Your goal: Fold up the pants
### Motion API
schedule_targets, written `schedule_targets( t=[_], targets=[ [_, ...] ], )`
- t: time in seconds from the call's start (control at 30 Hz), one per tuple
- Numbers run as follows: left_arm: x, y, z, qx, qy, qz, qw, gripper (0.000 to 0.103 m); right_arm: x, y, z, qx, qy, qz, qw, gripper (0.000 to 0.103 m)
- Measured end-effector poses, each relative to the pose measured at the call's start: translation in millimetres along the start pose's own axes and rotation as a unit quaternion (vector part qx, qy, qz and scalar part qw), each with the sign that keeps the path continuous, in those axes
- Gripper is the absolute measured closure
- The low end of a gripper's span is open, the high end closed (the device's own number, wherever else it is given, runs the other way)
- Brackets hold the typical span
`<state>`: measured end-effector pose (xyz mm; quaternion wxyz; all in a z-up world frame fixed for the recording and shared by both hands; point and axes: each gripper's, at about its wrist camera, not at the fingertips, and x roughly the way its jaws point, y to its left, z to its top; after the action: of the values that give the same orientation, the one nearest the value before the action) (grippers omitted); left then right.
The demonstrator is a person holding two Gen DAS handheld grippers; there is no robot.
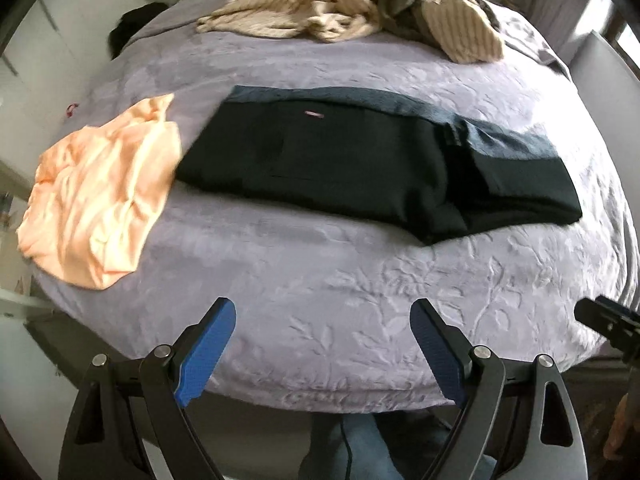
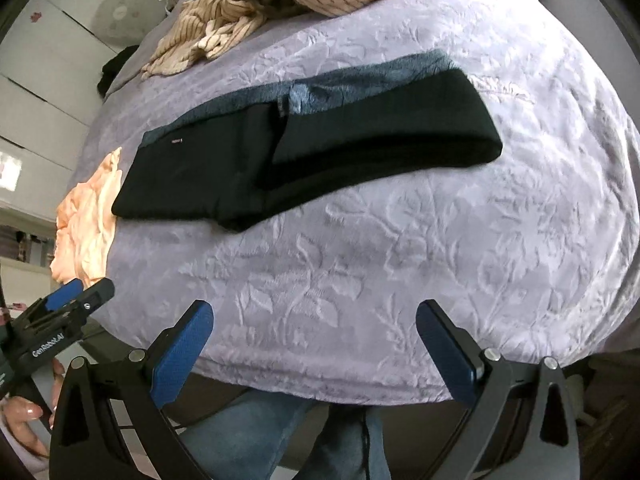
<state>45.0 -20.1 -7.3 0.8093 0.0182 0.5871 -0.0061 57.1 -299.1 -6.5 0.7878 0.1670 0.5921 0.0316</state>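
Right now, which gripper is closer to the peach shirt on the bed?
Left. The left gripper hangs open off the bed's near edge, with the peach shirt just ahead to its left. The right gripper, also open, sits farther right, beyond the left one.

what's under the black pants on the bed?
Under the black pants a grey-blue fleecy layer shows along their far edge, possibly their own lining; how far it runs beneath is covered. Below that lies the lavender embossed bedspread.
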Motion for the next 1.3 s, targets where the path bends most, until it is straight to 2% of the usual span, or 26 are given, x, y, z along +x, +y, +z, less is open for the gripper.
schedule_targets(
  t=[0.17, 0.37, 0.5, 0.57, 0.6, 0.67, 0.77, 0.8, 0.87, 0.97, 1.13, 1.3],
  targets=[
    [-3.5, 21.1, 6.1, -0.02, -0.009, 0.007, 0.9997, 0.013, 5.2, 14.6, 6.7, -0.01, -0.003, 0.005, 1.0, 0.001],
    [7.2, 62.3, 23.1, -0.036, -0.01, 0.013, 0.9992, 0.013, 32.8, 40.0, 31.5, -0.011, -0.001, 0.002, 1.0, 0.001],
    [16.5, 93.3, 43.9, -0.039, -0.007, 0.019, 0.999, 0.013, 55.0, 56.9, 59.8, -0.022, -0.01, -0.018, 1.0, 0.001],
    [22.2, 103.1, 51.0, -0.03, -0.004, 0.023, 0.9993, 0.013, 73.0, 65.9, 77.9, -0.041, -0.013, -0.054, 0.998, 0.002],
    [25.5, 107.8, 54.3, -0.027, -0.002, 0.024, 0.9993, 0.013, 79.6, 68.0, 84.2, -0.049, -0.014, -0.07, 0.996, 0.006],
    [33.7, 118.1, 60.3, -0.026, 0.007, 0.026, 0.9993, 0.013, 100.9, 73.0, 101.4, -0.07, -0.013, -0.109, 0.991, 0.019],
    [46.6, 130.6, 66.5, -0.029, 0.022, 0.021, 0.9991, 0.013, 140.9, 71.0, 119.4, -0.094, 0.017, -0.173, 0.98, 0.033],
    [49.1, 133.2, 68.3, -0.027, 0.026, 0.019, 0.9991, 0.013, 152.6, 65.6, 124.2, -0.093, 0.026, -0.19, 0.977, 0.042],
    [51.9, 136.3, 70.3, -0.026, 0.027, 0.014, 0.9992, 0.013, 152.8, 61.6, 130.3, -0.074, 0.031, -0.158, 0.984, 0.062],
    [57.8, 138.3, 73.5, -0.028, 0.026, -0.002, 0.9993, 0.013, 143.4, 68.7, 134.6, -0.074, 0.033, -0.142, 0.987, 0.079],
    [72.6, 130.2, 81.3, -0.014, 0.041, -0.02, 0.9989, 0.013, 152.5, 74.2, 130.4, -0.071, 0.037, -0.161, 0.984, 0.078],
    [83.1, 128.3, 90.3, -0.013, 0.048, -0.041, 0.9979, 0.013, 133.4, 83.2, 122.9, -0.074, 0.031, -0.123, 0.989, 0.075]
  ],
)
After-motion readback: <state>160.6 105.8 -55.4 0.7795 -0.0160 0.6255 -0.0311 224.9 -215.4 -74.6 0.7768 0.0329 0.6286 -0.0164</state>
